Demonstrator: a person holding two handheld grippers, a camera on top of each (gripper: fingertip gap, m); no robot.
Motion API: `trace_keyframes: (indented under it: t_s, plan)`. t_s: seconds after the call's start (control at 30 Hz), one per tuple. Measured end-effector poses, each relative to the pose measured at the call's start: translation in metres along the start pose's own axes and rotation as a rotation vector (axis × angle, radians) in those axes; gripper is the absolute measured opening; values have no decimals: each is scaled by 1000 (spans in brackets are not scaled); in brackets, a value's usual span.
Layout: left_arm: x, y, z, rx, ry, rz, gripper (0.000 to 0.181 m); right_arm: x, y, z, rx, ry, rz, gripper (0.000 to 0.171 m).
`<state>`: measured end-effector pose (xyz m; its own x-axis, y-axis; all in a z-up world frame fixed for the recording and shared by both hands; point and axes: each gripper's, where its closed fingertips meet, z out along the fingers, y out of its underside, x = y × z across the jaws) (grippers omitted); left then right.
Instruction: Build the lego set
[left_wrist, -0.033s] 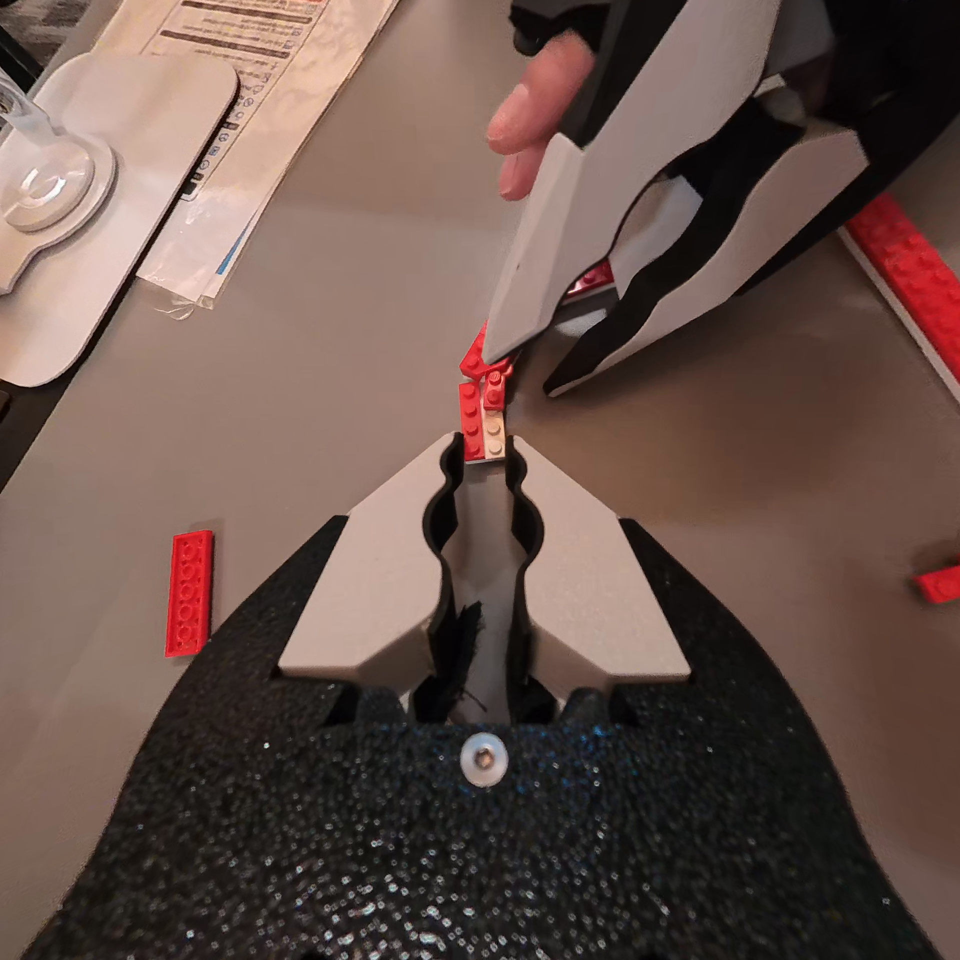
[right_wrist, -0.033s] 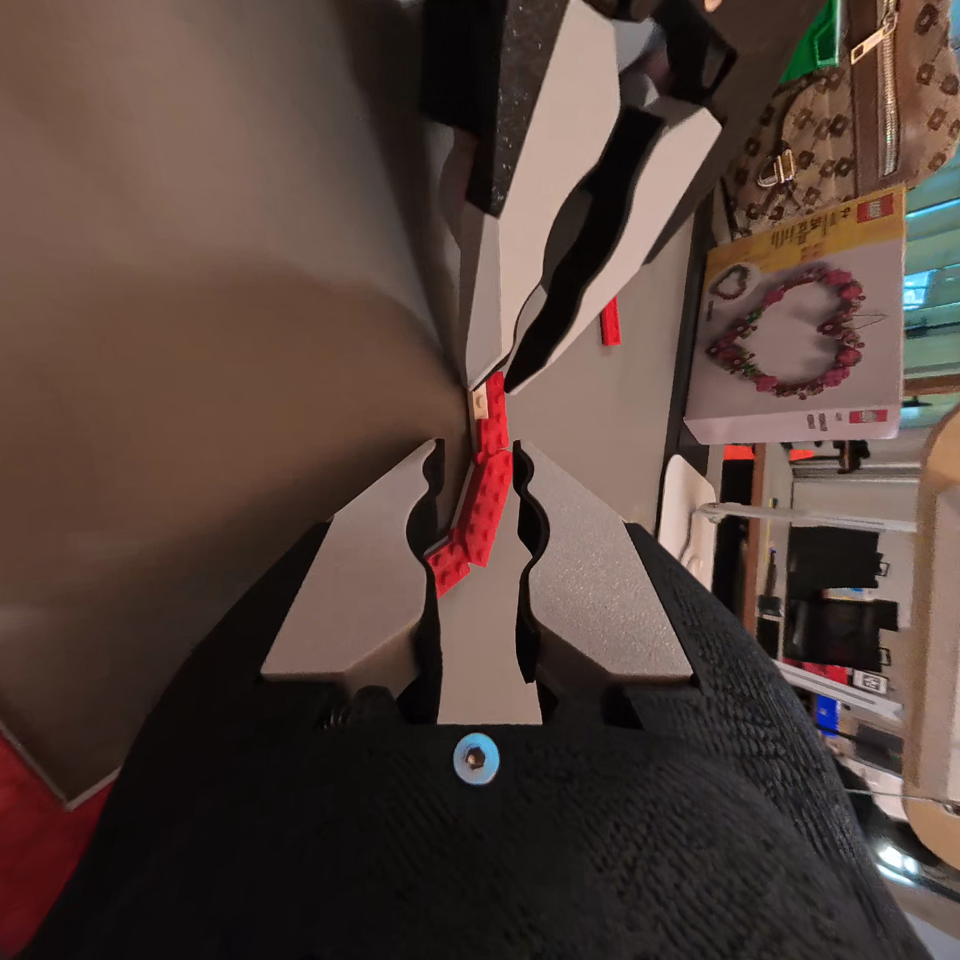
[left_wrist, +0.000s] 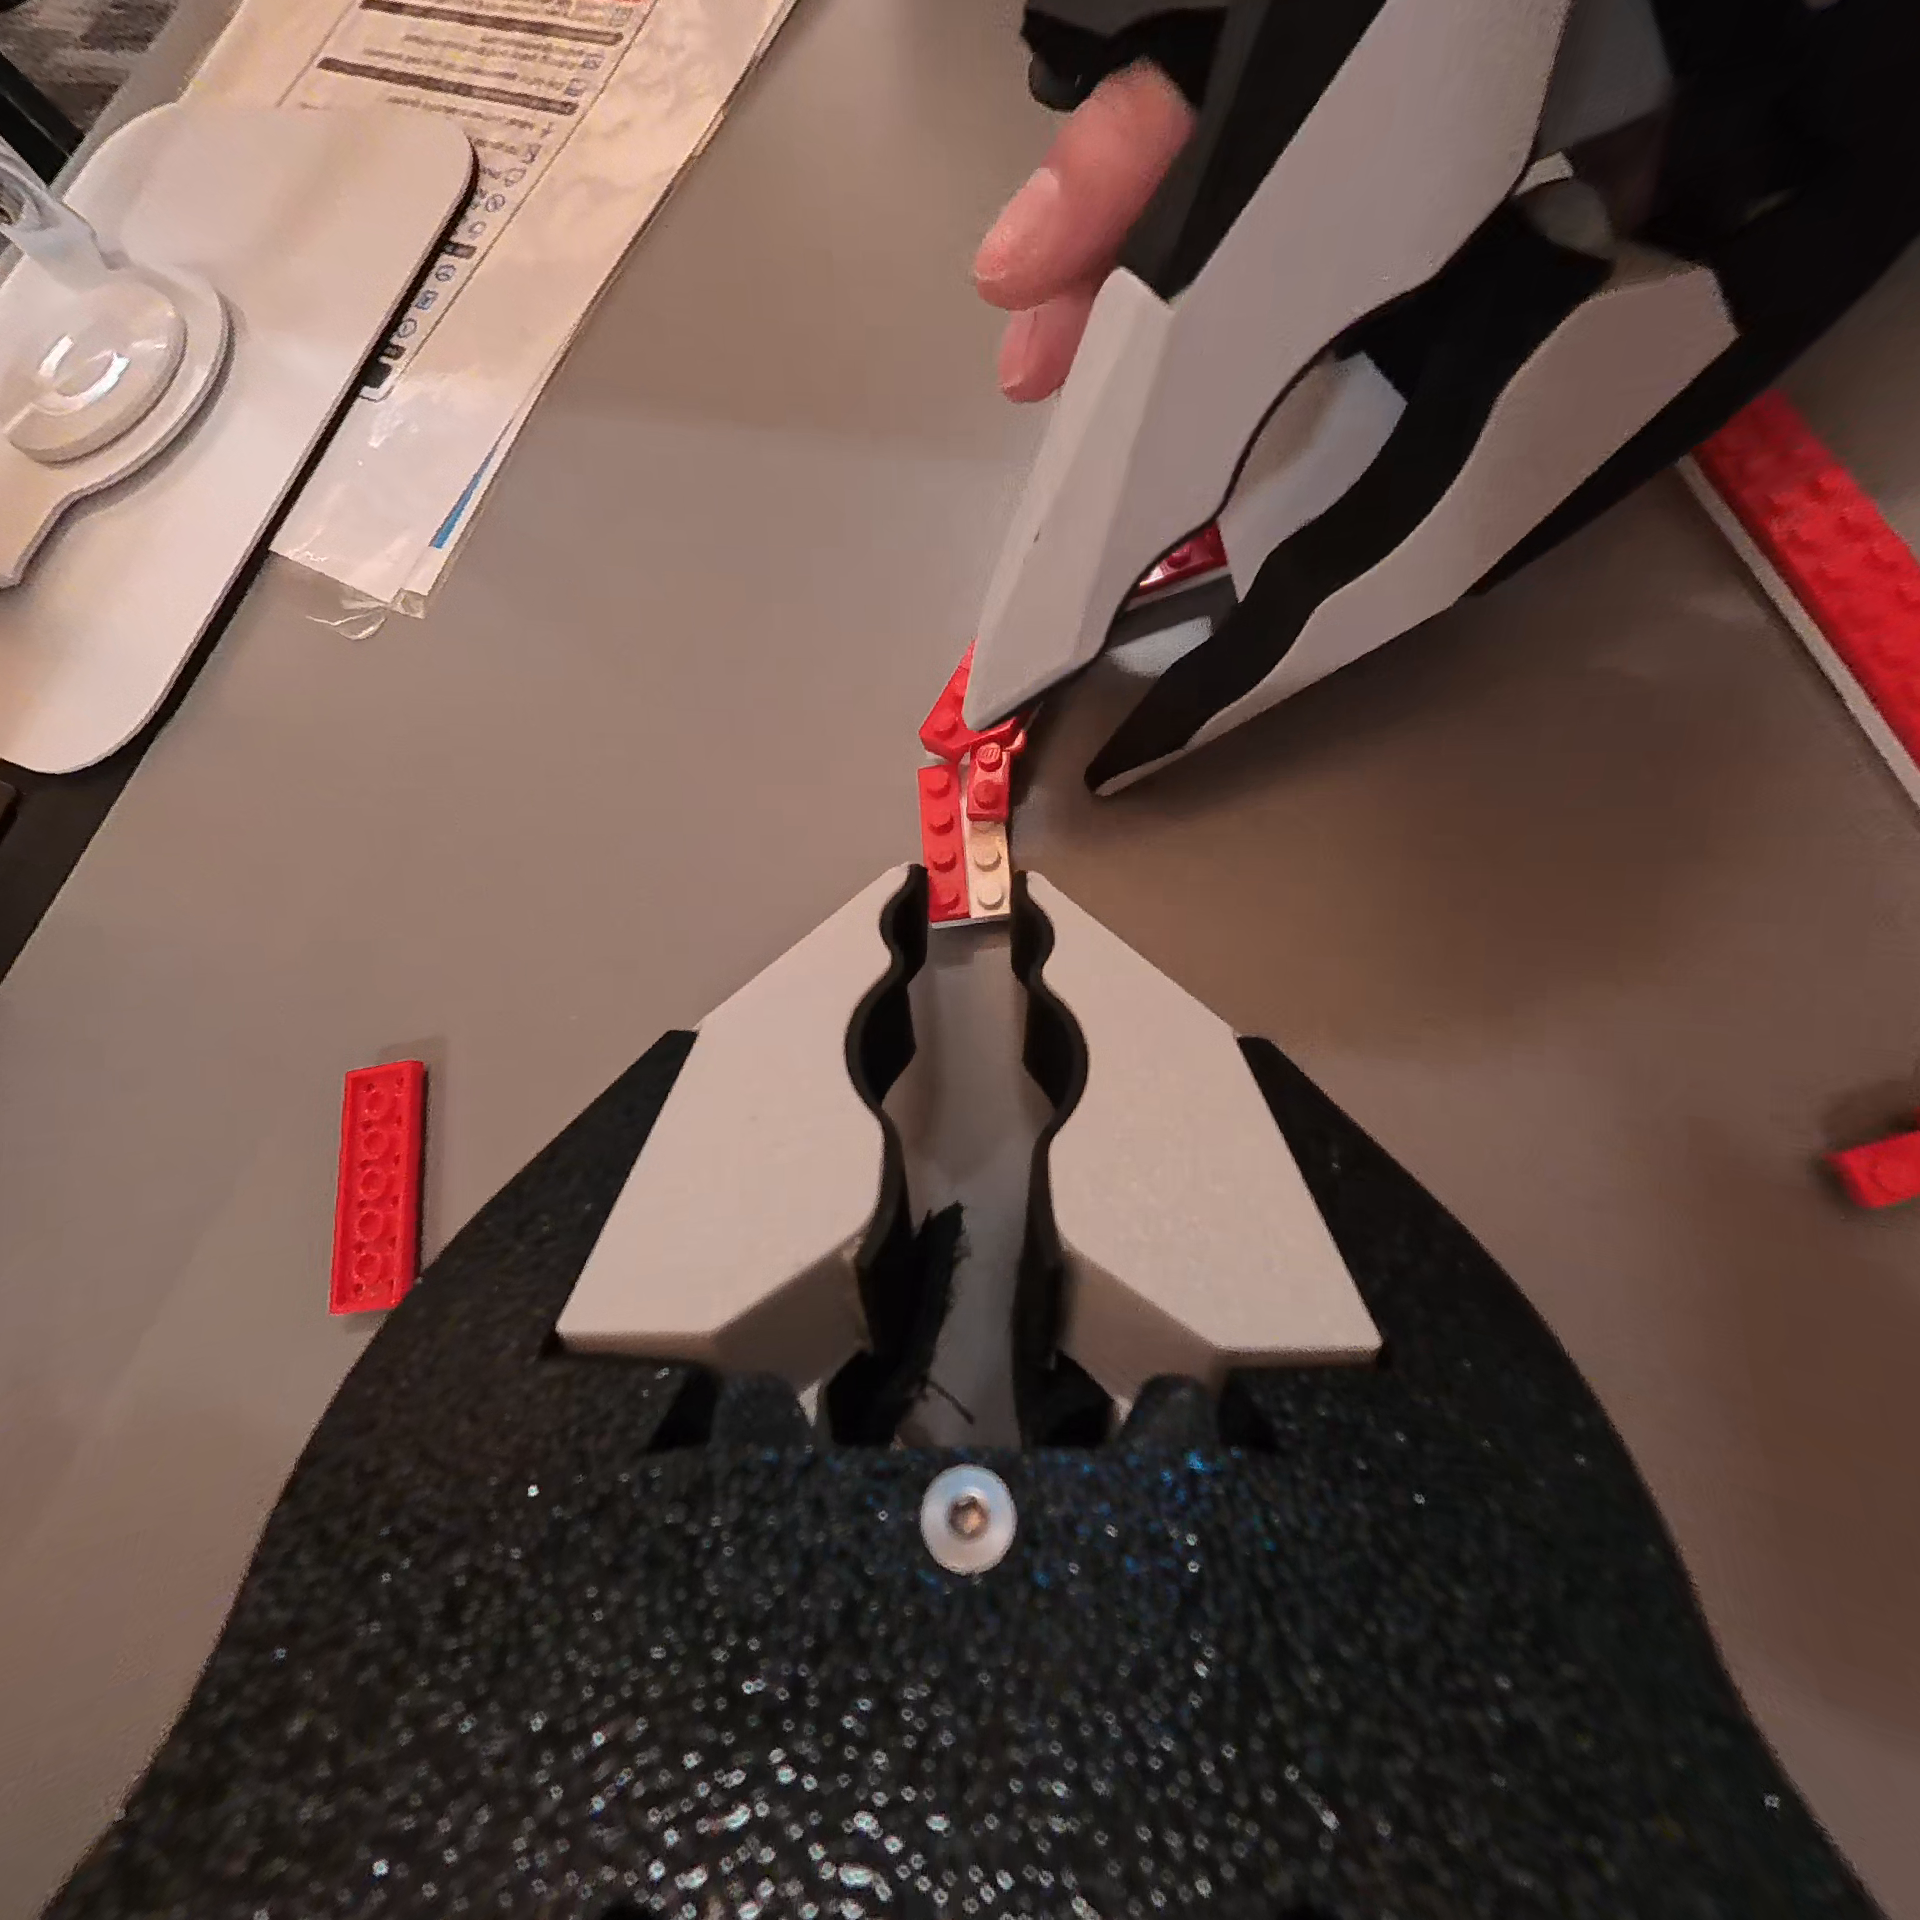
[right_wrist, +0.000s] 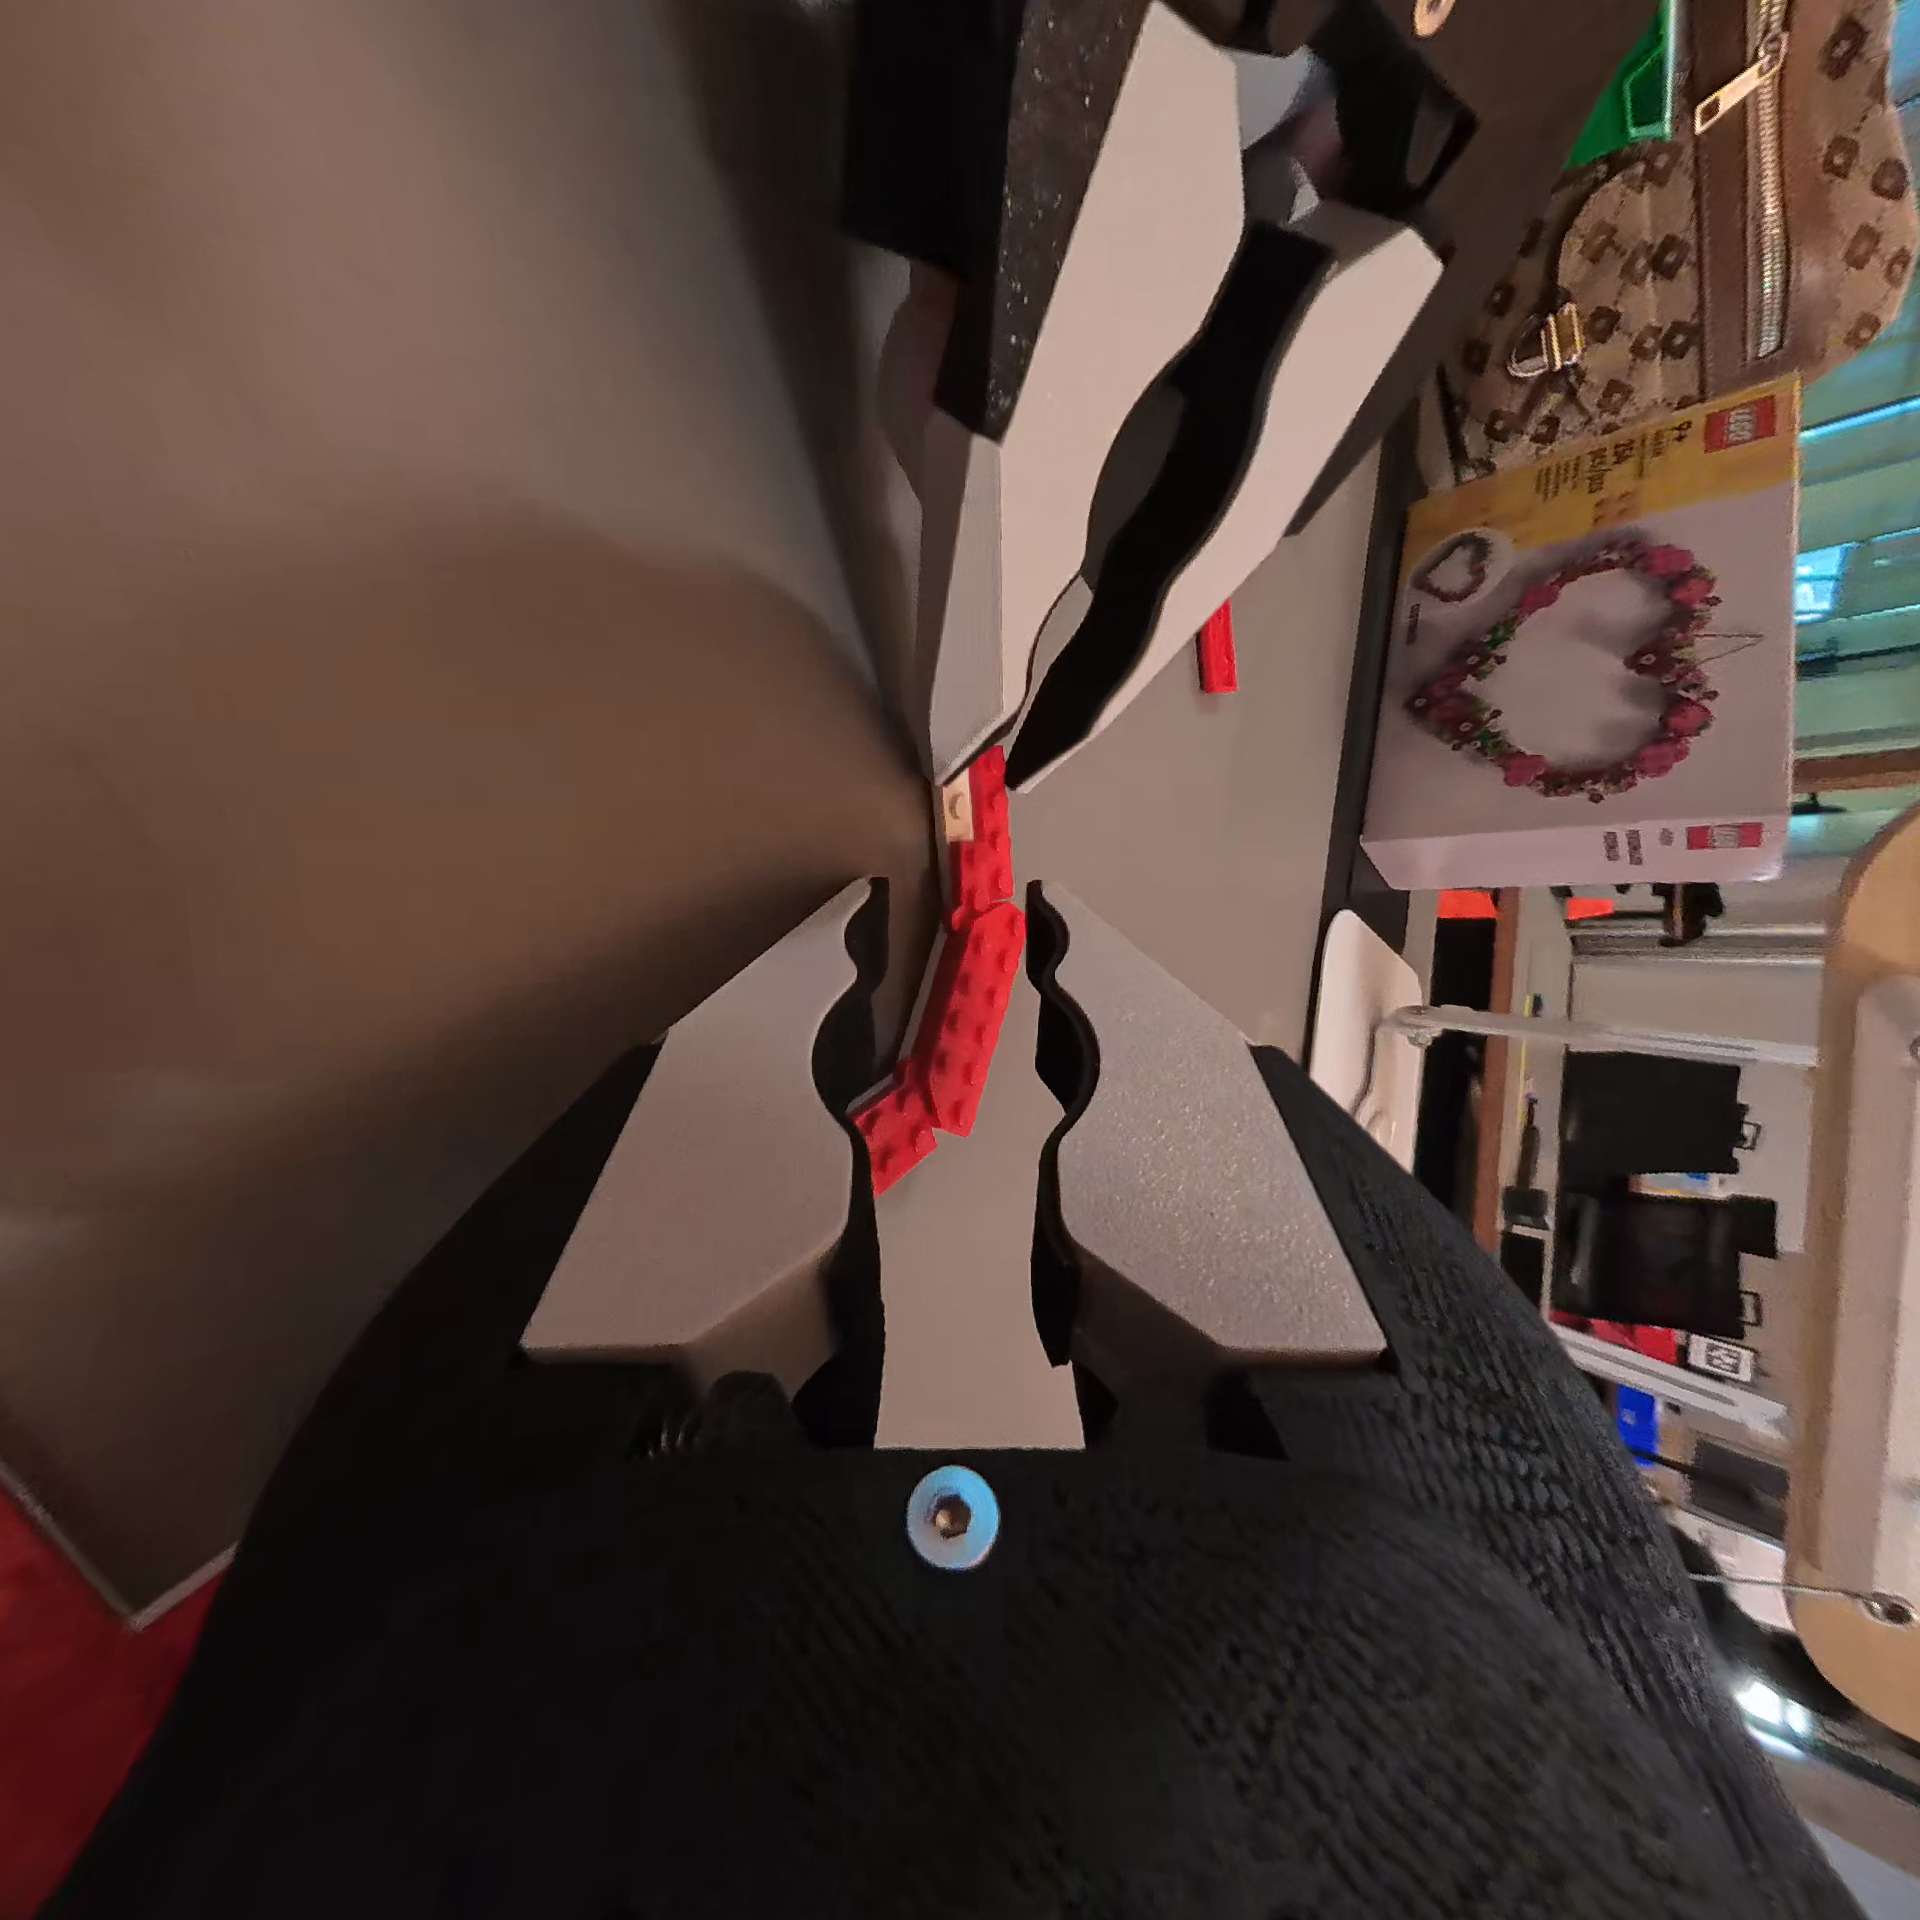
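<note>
Lego assembly (left_wrist: 966, 821), a short chain of red plates with 1 tan plate, lies on the grey surface (left_wrist: 623, 831) between both tongs. Left tongs (left_wrist: 975, 896) are clamped on its near end at the tips. Right tongs (right_wrist: 948, 914) are apart, straddling the red plates from the opposite end. A loose red plate (left_wrist: 376, 1184) lies left of the left tongs; another red piece (left_wrist: 1881, 1174) lies to their right.
</note>
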<state>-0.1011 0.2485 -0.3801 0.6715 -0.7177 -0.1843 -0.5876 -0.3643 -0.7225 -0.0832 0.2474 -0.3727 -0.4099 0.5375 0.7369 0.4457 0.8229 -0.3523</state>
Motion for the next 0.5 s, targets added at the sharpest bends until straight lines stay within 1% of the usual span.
trace_keyframes:
  t_s: [0.1,0.23,0.5]
  plan:
    - [1,-1,0,2,1,4,14,0,0,0,-4,-3,26,26]
    - [2,-1,0,6,11,-3,14,0,0,-2,20,-42,146,29]
    - [2,-3,1,20,12,-1,14,4,13,-11,-23,-9,244,32]
